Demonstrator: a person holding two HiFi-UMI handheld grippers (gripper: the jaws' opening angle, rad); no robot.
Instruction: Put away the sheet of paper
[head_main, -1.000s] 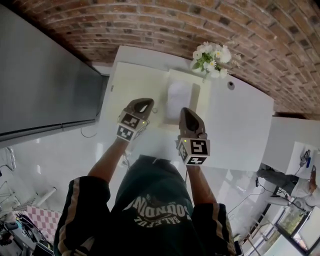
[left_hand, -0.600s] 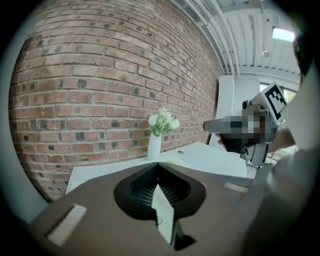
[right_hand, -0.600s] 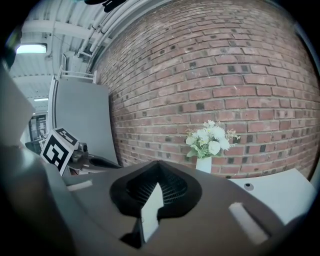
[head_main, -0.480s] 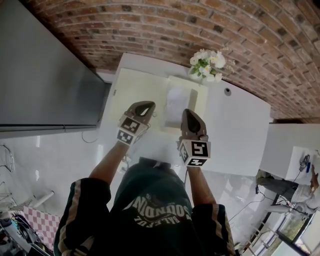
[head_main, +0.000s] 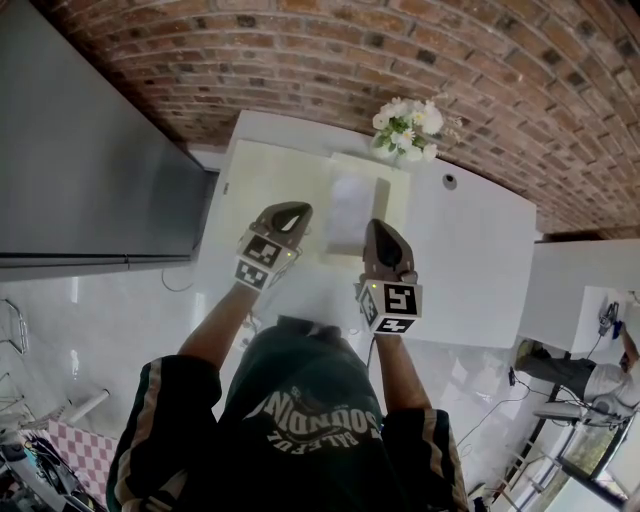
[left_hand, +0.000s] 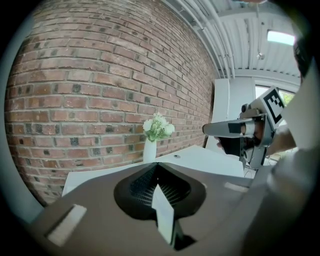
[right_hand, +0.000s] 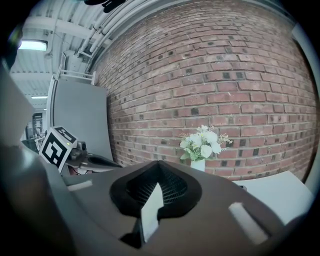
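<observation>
— Holding it at two places, then?

— Yes. The left gripper (head_main: 288, 210) and the right gripper (head_main: 377, 228) each have their jaws pressed together on the sheet of paper (left_hand: 163, 212). In each gripper view a thin white strip of it shows edge-on between the dark, ribbed pads. The sheet spans the gap between the two, raised over the near part of the desk (head_main: 470, 260).

— How do you expect it to handle?

— Light, thin and limp, I judge. It should sag or buckle if the grippers drift together, and crease or tear if they pull apart. A hold on two opposite margins, as here, suits it best, with the hands moving as one.

— And farther out?

— The desk is smooth and white, with a cream mat (head_main: 260, 175) over its left part. On the mat sits a pale rectangular tray (head_main: 395, 205) with something flat and white inside, probably where the sheet belongs. At the far edge stands a vase of white flowers (head_main: 405, 128), and behind it a rough red brick wall (head_main: 300, 60).
</observation>
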